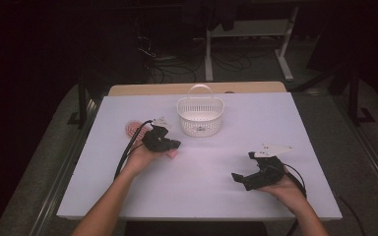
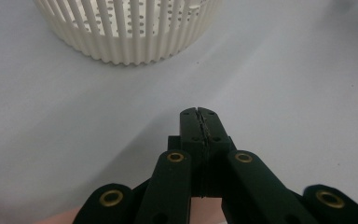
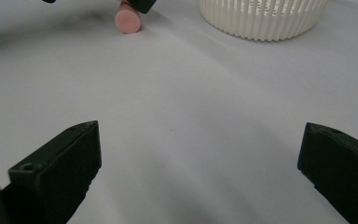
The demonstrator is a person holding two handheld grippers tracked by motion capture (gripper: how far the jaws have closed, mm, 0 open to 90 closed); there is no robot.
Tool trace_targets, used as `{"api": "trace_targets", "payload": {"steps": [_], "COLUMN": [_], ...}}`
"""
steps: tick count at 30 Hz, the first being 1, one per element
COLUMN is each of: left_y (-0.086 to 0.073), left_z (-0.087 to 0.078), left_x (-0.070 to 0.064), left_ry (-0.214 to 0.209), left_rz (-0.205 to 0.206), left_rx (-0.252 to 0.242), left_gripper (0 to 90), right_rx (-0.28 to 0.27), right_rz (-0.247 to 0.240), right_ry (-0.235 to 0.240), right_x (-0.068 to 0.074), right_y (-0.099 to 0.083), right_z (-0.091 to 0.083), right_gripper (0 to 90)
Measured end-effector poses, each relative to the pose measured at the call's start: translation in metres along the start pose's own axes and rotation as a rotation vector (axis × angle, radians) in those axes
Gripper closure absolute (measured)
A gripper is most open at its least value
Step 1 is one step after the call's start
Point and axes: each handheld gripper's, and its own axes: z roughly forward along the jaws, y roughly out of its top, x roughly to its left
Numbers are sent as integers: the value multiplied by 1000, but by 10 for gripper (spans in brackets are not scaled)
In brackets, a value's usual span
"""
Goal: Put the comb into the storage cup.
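Observation:
A pink brush lies on the white table (image 1: 202, 172); its round head (image 1: 131, 129) shows left of my left gripper (image 1: 176, 144) and its handle end (image 1: 173, 154) pokes out beneath it. My left gripper (image 2: 199, 113) is shut, jaws pressed together with nothing between them, pointing at the white slotted basket (image 2: 126, 32). The basket (image 1: 200, 125) has a hoop handle and stands at the table's middle back. My right gripper (image 1: 242, 166) rests low at the front right, open (image 3: 200, 158) with bare table between its jaws. The pink handle end (image 3: 127, 21) shows ahead of it.
Bare table surface spreads between the two grippers and in front of the basket (image 3: 261, 18). Beyond the table's far edge lie a wooden board (image 1: 197, 88), dark floor with cables and white desk legs (image 1: 285, 49).

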Motion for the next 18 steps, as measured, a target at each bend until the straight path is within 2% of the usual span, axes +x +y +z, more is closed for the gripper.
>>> {"api": "trace_targets", "payload": {"steps": [7, 18], "left_y": [0, 0], "left_z": [5, 5], "left_x": [-2, -3], "left_ry": [16, 17], "left_rz": [21, 13], "left_rx": [27, 44], "left_gripper": [900, 900], "right_rx": [4, 3], "right_rz": [-4, -2], "right_ry": [-1, 0], "right_x": [0, 0], "right_y": [0, 0], "right_z": [0, 0], "right_gripper": [0, 0]}}
